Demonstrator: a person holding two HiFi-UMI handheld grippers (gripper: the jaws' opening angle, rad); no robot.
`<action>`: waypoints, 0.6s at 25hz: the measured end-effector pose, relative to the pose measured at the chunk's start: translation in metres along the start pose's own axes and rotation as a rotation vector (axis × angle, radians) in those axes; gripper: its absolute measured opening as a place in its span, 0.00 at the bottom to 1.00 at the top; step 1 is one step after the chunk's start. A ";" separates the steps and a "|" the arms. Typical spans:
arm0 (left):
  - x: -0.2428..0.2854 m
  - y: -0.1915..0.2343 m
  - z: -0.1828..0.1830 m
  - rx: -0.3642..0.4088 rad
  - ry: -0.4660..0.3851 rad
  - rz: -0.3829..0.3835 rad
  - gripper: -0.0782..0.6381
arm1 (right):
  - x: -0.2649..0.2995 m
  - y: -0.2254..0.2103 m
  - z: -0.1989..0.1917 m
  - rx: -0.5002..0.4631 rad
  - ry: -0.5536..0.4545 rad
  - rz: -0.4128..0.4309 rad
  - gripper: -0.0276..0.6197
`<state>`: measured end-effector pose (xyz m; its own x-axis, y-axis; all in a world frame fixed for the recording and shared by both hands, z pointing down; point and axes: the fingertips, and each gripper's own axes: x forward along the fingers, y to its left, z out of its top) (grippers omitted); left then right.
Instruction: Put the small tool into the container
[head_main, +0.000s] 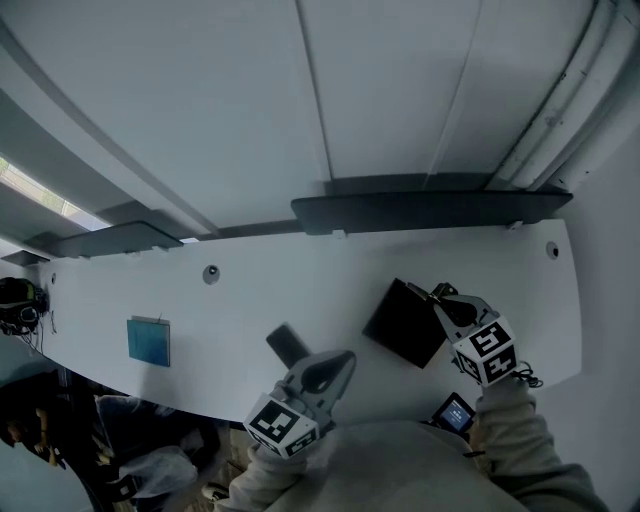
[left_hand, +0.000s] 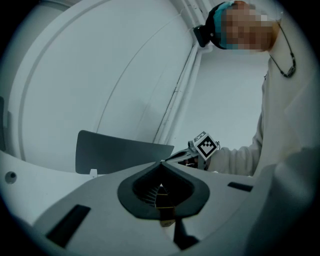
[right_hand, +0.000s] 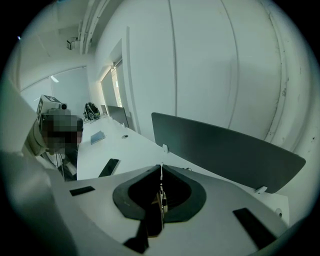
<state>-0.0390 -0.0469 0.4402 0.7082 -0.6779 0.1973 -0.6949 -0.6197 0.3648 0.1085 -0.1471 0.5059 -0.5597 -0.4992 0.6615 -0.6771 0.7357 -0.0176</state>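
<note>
The white desk (head_main: 300, 290) carries a black square container (head_main: 405, 322). The right gripper (right_hand: 161, 167) hovers at the container's far corner, jaws pressed together. Whether they pinch the small tool cannot be told. The left gripper (left_hand: 161, 163) is left of the container and likewise closed, beside a black phone (head_main: 288, 345).

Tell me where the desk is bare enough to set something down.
Barest: the white desk between the blue pad and the dark phone, back to the round grommet. Also free: the strip between the black container and the rear divider. Crowded: around the container, right gripper and lit device.
</note>
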 end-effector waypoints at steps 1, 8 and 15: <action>0.001 -0.002 -0.001 -0.004 0.000 0.001 0.11 | 0.000 -0.001 -0.002 -0.002 0.007 0.002 0.09; -0.001 -0.009 -0.005 -0.020 0.004 0.012 0.11 | 0.006 -0.007 -0.010 0.002 0.030 0.013 0.09; -0.012 -0.001 -0.012 -0.036 0.002 0.052 0.11 | 0.017 -0.006 -0.016 -0.012 0.047 0.021 0.09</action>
<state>-0.0449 -0.0330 0.4486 0.6718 -0.7077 0.2189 -0.7256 -0.5690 0.3870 0.1106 -0.1528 0.5293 -0.5505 -0.4618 0.6955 -0.6594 0.7514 -0.0231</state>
